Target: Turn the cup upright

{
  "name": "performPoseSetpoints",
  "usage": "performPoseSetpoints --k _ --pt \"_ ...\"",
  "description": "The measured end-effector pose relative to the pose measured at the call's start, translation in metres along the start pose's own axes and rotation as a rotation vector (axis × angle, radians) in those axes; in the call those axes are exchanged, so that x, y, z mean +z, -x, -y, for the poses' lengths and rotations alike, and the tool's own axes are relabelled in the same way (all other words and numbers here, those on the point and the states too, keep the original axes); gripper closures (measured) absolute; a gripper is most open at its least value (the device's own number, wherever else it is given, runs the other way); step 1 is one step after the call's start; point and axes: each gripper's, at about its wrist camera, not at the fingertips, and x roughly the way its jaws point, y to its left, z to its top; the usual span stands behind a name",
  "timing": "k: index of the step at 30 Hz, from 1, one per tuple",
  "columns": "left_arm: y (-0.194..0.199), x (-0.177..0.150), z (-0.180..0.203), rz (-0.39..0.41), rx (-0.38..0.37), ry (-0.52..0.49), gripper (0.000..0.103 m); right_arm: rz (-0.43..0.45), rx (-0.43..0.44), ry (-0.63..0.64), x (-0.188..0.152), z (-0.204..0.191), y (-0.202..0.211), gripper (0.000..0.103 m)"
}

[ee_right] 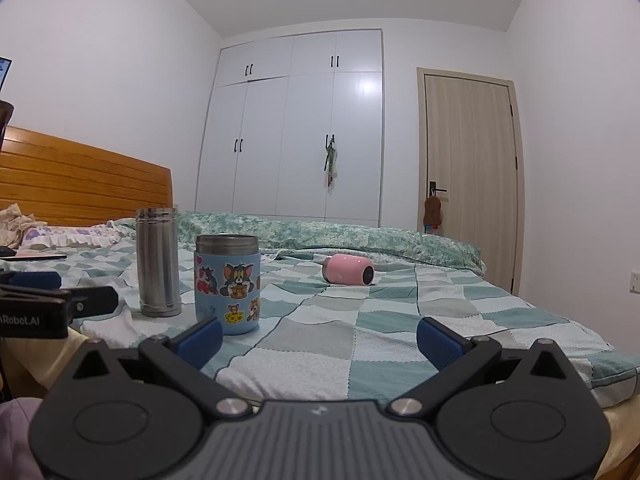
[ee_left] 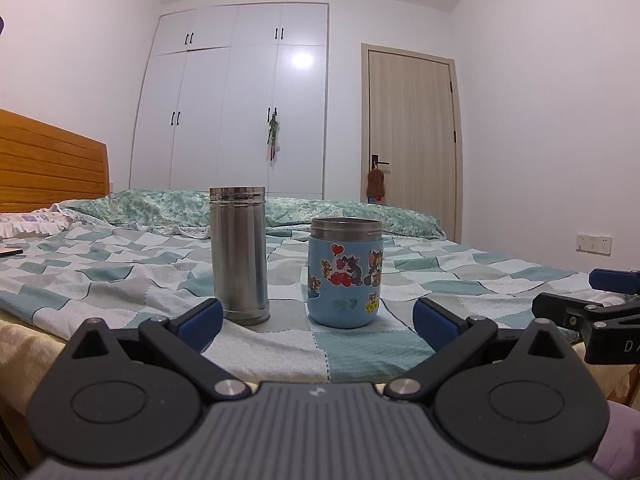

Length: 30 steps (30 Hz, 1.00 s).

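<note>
Bed [ee_right: 380, 320] carries steel flask [ee_right: 158, 264], blue cup [ee_right: 227, 286], toppled pink cup [ee_right: 347, 270].

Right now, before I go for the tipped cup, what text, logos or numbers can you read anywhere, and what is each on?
"Robot.AI": white print on the left gripper body, seen from the right wrist; its start is cut off by the frame edge.
"D A": white letters on the right gripper body, seen from the left wrist; the rest is cut off.
Blue cartoon cup: stickers only, no readable words.
Steel flask and pink cup: no text visible.
</note>
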Motion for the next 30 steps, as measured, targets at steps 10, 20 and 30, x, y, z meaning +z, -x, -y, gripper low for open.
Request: performPoseSetpoints --k 10,20,30 --pt "0.0000 0.0002 0.0000 0.002 -0.001 0.002 0.000 0.000 0.000 0.000 0.0000 -0.0001 0.0000 0.000" --pt "-0.0001 0.0001 0.0000 0.002 0.000 0.001 0.000 0.000 0.000 0.001 -0.0001 -0.0001 0.0000 0.000" --pt "0.0031 0.0004 0.0001 0.020 -0.007 0.006 0.000 -0.001 0.001 0.002 -0.0001 0.0000 0.0003 0.000"
